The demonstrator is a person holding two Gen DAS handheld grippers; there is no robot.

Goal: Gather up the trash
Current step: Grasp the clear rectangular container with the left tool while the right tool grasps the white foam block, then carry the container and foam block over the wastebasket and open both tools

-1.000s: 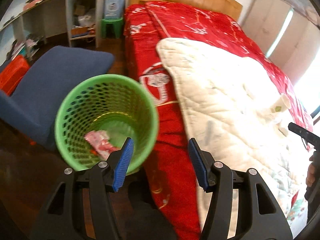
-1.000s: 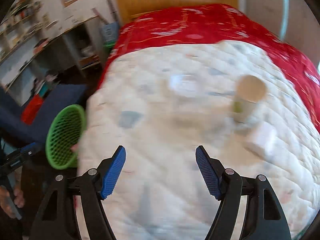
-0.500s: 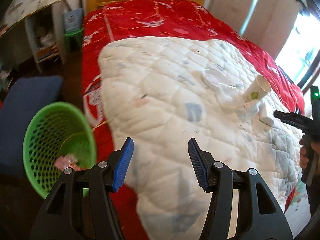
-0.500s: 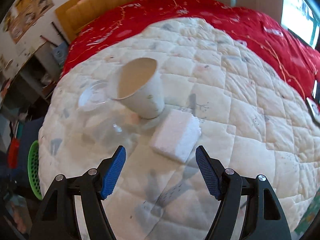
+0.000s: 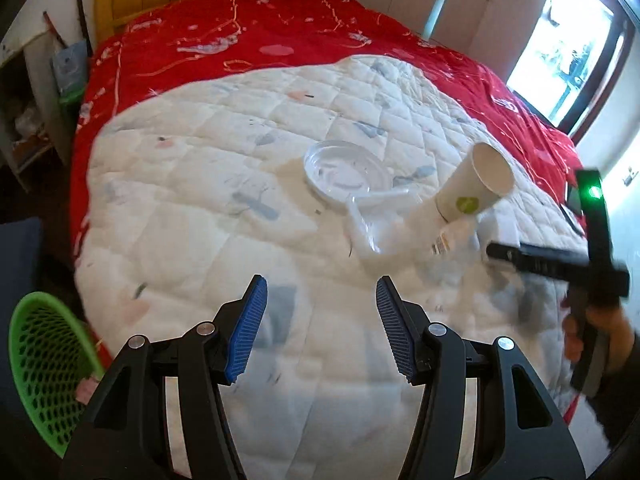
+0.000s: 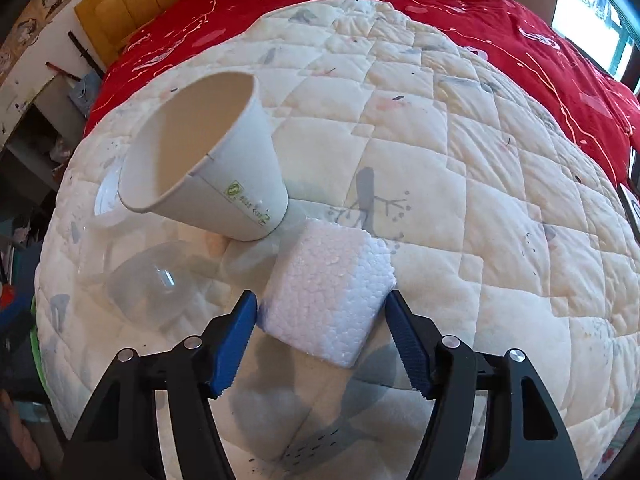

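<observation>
Two risks: right gripper (image 6: 318,342) jaws, just closing round the white styrofoam block (image 6: 330,298) between them but not yet pinching, may crumble it or nudge the tilted white paper cup (image 6: 208,168) just beyond; left gripper (image 5: 320,328) jaws released, empty.

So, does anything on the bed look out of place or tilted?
Yes. The paper cup leans, propped on clear plastic packaging, not upright. A foam block and a plastic lid also lie on the white quilt.

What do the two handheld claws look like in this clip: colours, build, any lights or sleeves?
Both claws, left and right, have black plastic linkage arms with silver pivot screws and ribbed blue fingers. Seen from the left wrist camera, the right claw's black body carries a lit green indicator. The hand holding it emerges from a dark sleeve.
</observation>
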